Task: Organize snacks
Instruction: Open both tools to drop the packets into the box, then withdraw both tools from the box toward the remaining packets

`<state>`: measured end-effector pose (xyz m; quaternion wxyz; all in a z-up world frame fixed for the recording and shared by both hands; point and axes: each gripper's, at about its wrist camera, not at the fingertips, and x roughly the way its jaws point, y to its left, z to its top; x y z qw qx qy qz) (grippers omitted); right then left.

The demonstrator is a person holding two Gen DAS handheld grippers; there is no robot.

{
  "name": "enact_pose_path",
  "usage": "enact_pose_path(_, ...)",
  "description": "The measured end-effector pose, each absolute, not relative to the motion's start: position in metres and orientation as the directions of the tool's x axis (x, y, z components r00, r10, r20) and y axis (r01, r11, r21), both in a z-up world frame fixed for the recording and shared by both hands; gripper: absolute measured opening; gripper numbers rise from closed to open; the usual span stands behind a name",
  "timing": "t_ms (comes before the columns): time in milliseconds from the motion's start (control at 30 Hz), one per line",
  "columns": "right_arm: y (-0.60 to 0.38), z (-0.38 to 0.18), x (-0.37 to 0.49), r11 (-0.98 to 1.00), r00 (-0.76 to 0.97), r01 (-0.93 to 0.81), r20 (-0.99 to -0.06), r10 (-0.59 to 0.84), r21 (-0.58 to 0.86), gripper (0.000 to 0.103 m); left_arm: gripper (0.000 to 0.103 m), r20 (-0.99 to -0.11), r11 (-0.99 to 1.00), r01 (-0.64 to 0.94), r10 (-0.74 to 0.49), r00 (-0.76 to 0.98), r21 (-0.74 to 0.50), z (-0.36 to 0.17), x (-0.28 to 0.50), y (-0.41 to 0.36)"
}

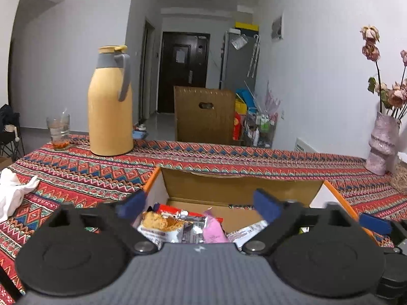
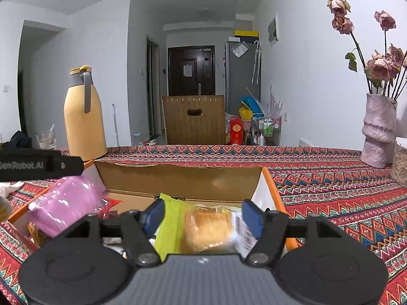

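Left wrist view: my left gripper hangs over the open cardboard box; its blue fingers stand wide apart with nothing between them.
Below the left gripper: loose snack packets lie in the box, among them a crumbly biscuit packet and a pink wrapper, overlapping.
Right wrist view: my right gripper has its fingers spread about halfway, either side of a clear-wrapped cake and a lime-green packet. I cannot tell whether the pads are pressing on the cake or merely flanking it.
Position of goods: all snacks I can see sit inside the box, which rests on the patterned surface. A pink tub sits at the box's left side, just under the other gripper's black arm.
Handling, my judgement: packets look light, soft and crinkly; film will be slippery. The cake should crush easily, so I would take it by its broad flanks with light pressure, or by the sealed wrapper edge.
Risk: a hard squeeze may deform the cake; neighbouring packets may lift with it.
Surroundings: yellow thermos jug, drinking glass and white cloth to the left; vase of dried roses and a jar to the right, well apart from the box.
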<state>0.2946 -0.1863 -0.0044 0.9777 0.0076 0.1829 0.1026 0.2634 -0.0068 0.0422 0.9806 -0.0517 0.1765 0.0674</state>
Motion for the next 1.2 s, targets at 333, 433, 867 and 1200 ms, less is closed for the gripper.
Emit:
enact_pose_path(333, -0.188, -0.006, 0.294, 0.982, 0.917, -0.178, -0.351, 0.187, 0.058, 0.103, 0.103, -0.353, 0.983, -0.16, 0.117, 0.928, -0.095, 0.043, 0.263, -0.004)
enact_pose_path(433, -0.189, -0.006, 0.293, 0.983, 0.919, -0.175, -0.348, 0.185, 0.061, 0.103, 0.103, -0.355, 0.982, -0.161, 0.117, 0.927, -0.095, 0.042, 0.264, -0.004)
enact_pose_path(867, -0.191, -0.002, 0.287, 0.98, 0.924, -0.188, -0.325, 0.2, 0.071, 0.103, 0.103, -0.332, 0.983, -0.169, 0.135, 0.934, -0.076, 0.056, 0.243, -0.009)
enact_pose_path(1200, -0.186, 0.007, 0.264, 0.976, 0.923, -0.217, -0.318, 0.217, 0.035, 0.103, 0.103, -0.347, 0.985, -0.165, 0.138, 0.928, -0.049, 0.058, 0.209, 0.004)
